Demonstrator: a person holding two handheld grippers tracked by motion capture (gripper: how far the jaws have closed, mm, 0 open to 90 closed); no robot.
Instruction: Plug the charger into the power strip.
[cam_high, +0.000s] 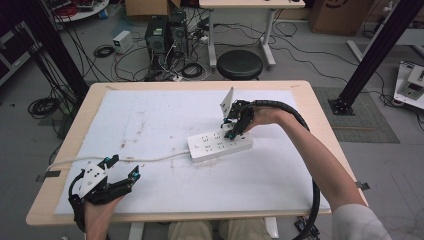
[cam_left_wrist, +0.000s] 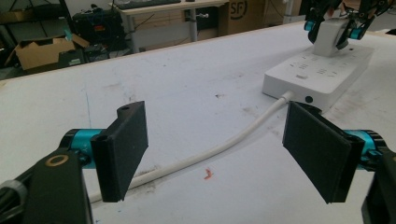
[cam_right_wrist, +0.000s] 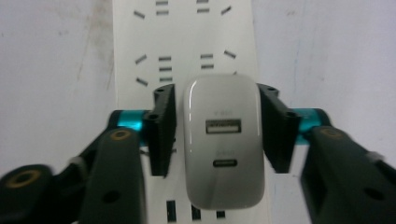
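A white power strip (cam_high: 212, 146) lies right of centre on the white mat, and its cable (cam_high: 150, 160) runs left. A white USB charger (cam_right_wrist: 223, 140) stands plugged into the strip's near end (cam_left_wrist: 327, 37). My right gripper (cam_high: 233, 131) points down over it, its jaws on either side of the charger (cam_right_wrist: 217, 91) with a thin gap on the left side, so it is open. My left gripper (cam_high: 124, 167) rests at the front left of the table. Its jaws stand wide open (cam_left_wrist: 215, 116) over the cable (cam_left_wrist: 210, 154) and hold nothing.
The white mat (cam_high: 150, 115) covers most of the wooden table (cam_high: 65, 150). A black stool (cam_high: 240, 64), desks, computer cases and tangled cables stand on the floor beyond the far edge. A small red mark (cam_left_wrist: 208, 174) shows on the mat near the cable.
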